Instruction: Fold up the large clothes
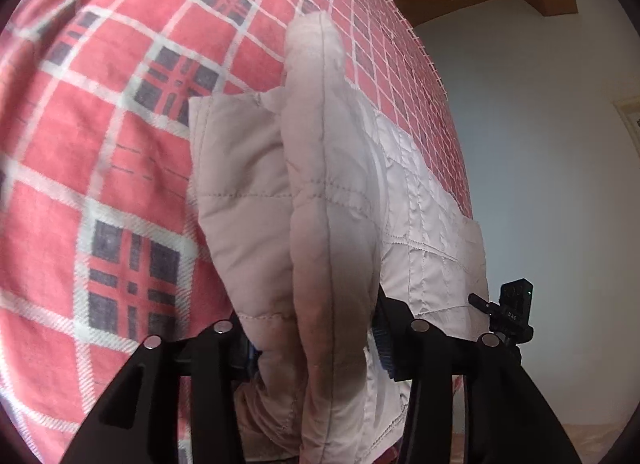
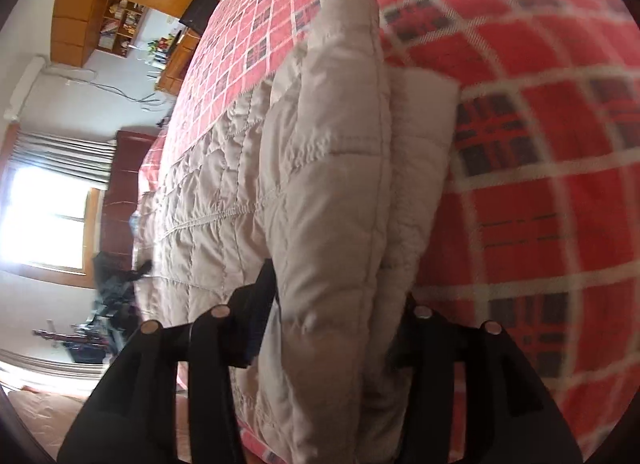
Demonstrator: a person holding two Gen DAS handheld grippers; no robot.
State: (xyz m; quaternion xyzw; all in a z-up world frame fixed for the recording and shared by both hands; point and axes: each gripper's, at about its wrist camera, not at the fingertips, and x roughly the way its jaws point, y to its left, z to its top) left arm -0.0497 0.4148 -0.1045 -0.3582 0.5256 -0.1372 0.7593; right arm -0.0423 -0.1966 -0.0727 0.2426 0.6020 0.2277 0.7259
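Observation:
A beige quilted jacket (image 1: 248, 183) lies on a red plaid bedspread (image 1: 100, 151). In the left wrist view a thick fold of the jacket stands up between the black fingers, and my left gripper (image 1: 316, 328) is shut on it. The other gripper (image 1: 512, 316) shows as a small black shape at the jacket's right edge. In the right wrist view the same jacket (image 2: 320, 183) bulges between the fingers, with my right gripper (image 2: 332, 304) shut on a padded fold. The flat quilted part spreads to the left over the bedspread (image 2: 540, 183).
The bed runs away from both cameras. In the right wrist view a bright window (image 2: 44, 215) with a curtain, a dark wooden headboard (image 2: 124, 183) and wooden shelves (image 2: 120, 23) stand beyond the bed. A pale wall (image 1: 540, 143) fills the left view's right side.

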